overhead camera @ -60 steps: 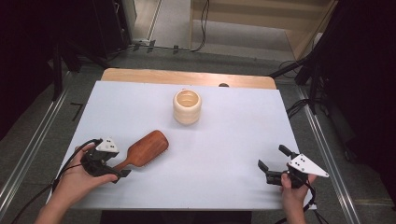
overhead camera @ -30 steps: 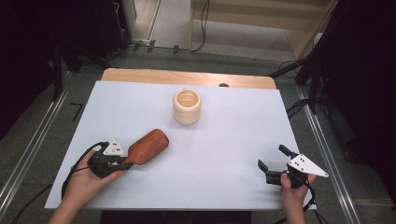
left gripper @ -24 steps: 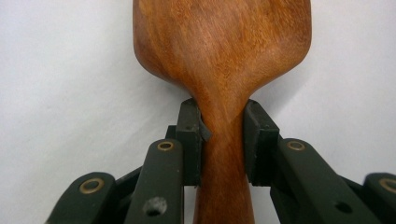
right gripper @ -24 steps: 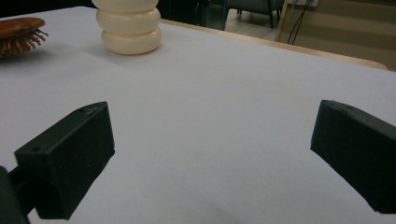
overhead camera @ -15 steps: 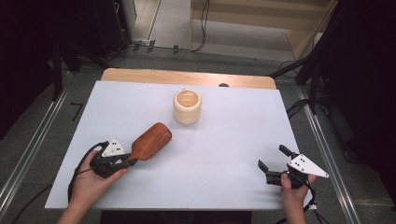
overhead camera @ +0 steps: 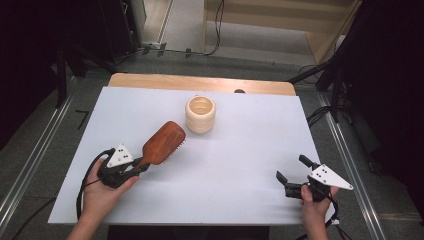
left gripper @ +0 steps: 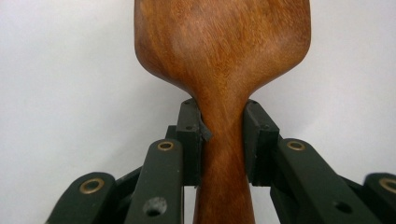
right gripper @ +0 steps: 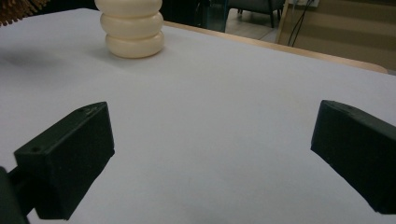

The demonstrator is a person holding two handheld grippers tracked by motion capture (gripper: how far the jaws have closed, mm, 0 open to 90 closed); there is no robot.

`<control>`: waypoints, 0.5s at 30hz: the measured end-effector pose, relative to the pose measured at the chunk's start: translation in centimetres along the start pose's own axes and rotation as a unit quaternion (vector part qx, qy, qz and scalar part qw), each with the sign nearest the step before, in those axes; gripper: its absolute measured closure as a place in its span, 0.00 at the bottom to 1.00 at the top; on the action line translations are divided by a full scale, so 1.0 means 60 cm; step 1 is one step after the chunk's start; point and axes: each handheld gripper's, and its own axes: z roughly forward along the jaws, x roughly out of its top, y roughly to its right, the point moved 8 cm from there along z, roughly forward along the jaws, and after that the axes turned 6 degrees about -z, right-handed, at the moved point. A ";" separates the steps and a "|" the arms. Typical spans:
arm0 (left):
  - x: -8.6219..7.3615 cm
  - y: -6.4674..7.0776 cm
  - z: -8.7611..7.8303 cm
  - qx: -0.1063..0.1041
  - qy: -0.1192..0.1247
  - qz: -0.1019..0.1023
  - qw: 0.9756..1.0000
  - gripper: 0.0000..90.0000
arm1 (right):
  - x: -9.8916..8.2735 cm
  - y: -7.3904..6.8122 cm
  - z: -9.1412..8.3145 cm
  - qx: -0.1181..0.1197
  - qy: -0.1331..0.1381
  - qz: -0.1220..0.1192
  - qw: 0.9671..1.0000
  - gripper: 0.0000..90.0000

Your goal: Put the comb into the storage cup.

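From above, the left gripper [overhead camera: 134, 167] holds the wooden hairbrush [overhead camera: 162, 143] by its handle, brush head lifted toward the cream ridged pot [overhead camera: 200, 114]. The right gripper [overhead camera: 292, 176] sits wide apart near the white table's [overhead camera: 250, 150] corner.

Left gripper view: both pads [left gripper: 190, 140] squeeze the handle.

Right gripper view: jaws wide, nothing between; bristles maybe show top left

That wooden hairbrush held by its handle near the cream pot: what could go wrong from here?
1. The left gripper pinches only the narrow neck of the hairbrush, so the heavy head might swivel or slip out.
2. The head hangs close to the cream ribbed pot; a swing that way could knock the pot over.
3. The right gripper rests open and far off, too distant to catch a drop.
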 end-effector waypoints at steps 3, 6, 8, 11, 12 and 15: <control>0.009 0.002 -0.003 -0.003 0.012 -0.006 1.000 0.80 | 0.016 -0.005 0.002 0.004 0.005 -0.002 1.000 0.00; 0.016 0.004 -0.004 -0.003 0.020 -0.006 1.000 0.80 | 0.035 -0.012 0.007 0.003 0.009 -0.006 1.000 0.00; 0.021 0.006 -0.005 -0.003 0.025 -0.006 1.000 0.80 | 0.048 -0.017 0.011 0.004 0.013 0.000 1.000 0.00; 0.030 0.009 -0.009 -0.004 0.036 -0.006 0.999 0.80 | 0.070 -0.024 0.016 0.005 0.021 0.003 1.000 0.00; 0.032 0.010 -0.010 -0.004 0.039 -0.007 0.999 0.80 | 0.086 -0.029 0.023 0.006 0.025 0.006 1.000 0.00; 0.039 0.012 -0.013 -0.004 0.049 -0.009 0.999 0.80 | 0.099 -0.035 0.028 0.011 0.032 0.006 0.999 0.00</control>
